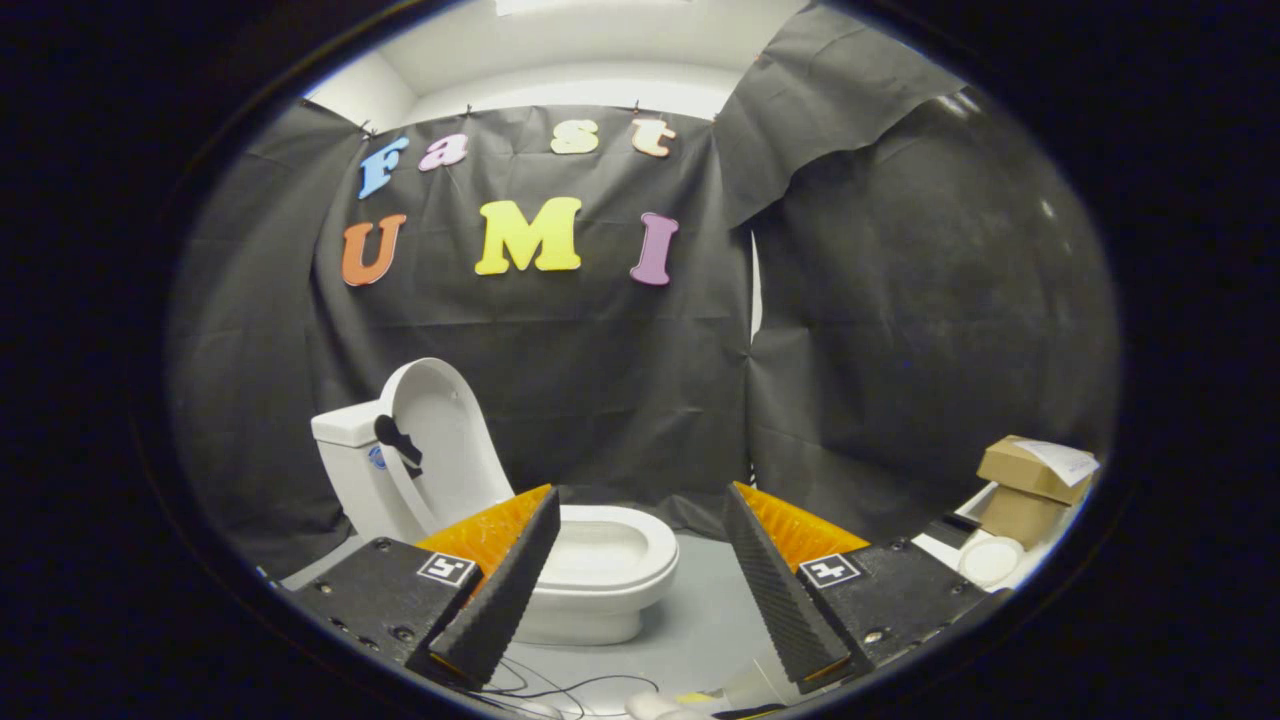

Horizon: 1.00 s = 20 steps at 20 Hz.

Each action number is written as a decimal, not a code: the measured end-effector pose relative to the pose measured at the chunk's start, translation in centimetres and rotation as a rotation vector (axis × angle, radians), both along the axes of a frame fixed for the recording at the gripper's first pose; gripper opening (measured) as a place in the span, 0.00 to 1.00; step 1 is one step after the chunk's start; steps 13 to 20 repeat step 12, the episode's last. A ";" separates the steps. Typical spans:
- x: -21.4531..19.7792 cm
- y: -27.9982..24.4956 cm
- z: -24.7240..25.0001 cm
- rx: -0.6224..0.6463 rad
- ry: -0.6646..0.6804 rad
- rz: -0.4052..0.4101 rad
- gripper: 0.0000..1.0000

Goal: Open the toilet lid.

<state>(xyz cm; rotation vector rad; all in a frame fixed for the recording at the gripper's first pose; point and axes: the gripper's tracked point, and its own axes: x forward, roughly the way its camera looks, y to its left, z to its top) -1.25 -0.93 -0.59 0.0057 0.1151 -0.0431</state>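
Your white plastic toilet lid (440, 435) stands upright against the tank, so the job looks done, and your gripper (640, 575) is spread wide, grasping nothing.

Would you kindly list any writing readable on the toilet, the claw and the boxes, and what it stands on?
No text can be read.
The blue sticker on the toilet tank: too small.
The white sheet on the cardboard box: blurred.
The square markers on the open claw, which holds nothing: patterns, no words.
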 end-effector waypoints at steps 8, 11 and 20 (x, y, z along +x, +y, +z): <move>0.1 -0.6 0.0 0.021 -0.006 -0.006 1.00; 0.2 -0.7 0.0 0.027 -0.007 -0.010 1.00; 0.3 -0.8 0.0 0.026 -0.007 -0.011 1.00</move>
